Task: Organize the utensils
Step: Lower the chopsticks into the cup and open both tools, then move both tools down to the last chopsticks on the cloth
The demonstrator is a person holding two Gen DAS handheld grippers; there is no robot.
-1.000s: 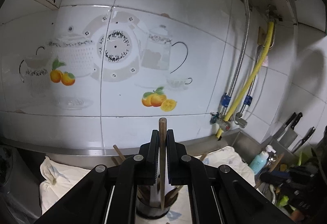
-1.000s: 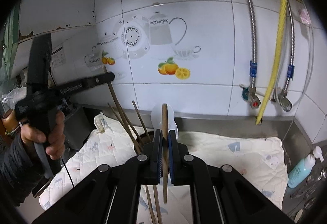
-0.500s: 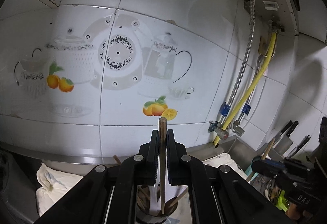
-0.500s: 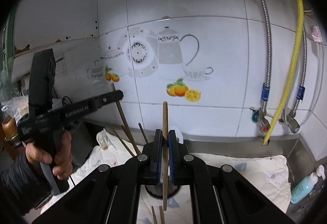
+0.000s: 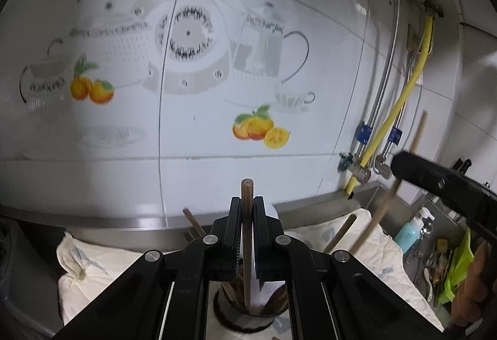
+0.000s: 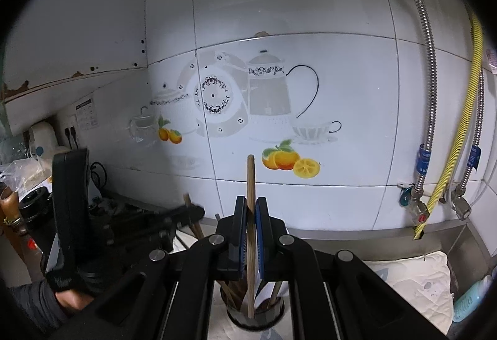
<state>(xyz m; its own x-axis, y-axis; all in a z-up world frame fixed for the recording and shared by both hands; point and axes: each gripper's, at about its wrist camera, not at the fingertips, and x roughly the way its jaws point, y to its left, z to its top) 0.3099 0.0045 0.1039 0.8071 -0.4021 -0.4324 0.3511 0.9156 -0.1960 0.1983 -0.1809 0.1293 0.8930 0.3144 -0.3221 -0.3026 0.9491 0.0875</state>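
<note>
The utensil holder [image 5: 248,313], a dark round cup, stands on the pale quilted cloth [image 5: 84,274] on the steel counter [image 5: 369,194], right below both of my grippers. Several wooden chopsticks and a white spoon [image 5: 273,212] already lean inside it.

My left gripper [image 5: 247,234] is clamped on a dark brown chopstick [image 5: 247,247] that stands upright, its top poking above my fingers and its lower end down inside the cup's mouth. My right gripper [image 6: 251,234] is pressed tight on a lighter wooden chopstick [image 6: 251,215], nearly upright with a slight lean, its lower end also within the holder's rim.

From the right wrist view, my left hand [image 6: 71,296] grips its black handle low at the left edge. From the left wrist view, the right gripper's black body comes in from the right edge.

Behind stands a white tiled wall [image 5: 192,85] printed with teapots and oranges. A yellow hose [image 6: 459,135] and braided steel hoses [image 6: 427,66] run down to valves at the right. A turquoise bottle [image 5: 408,233] stands by the cloth's right end.
</note>
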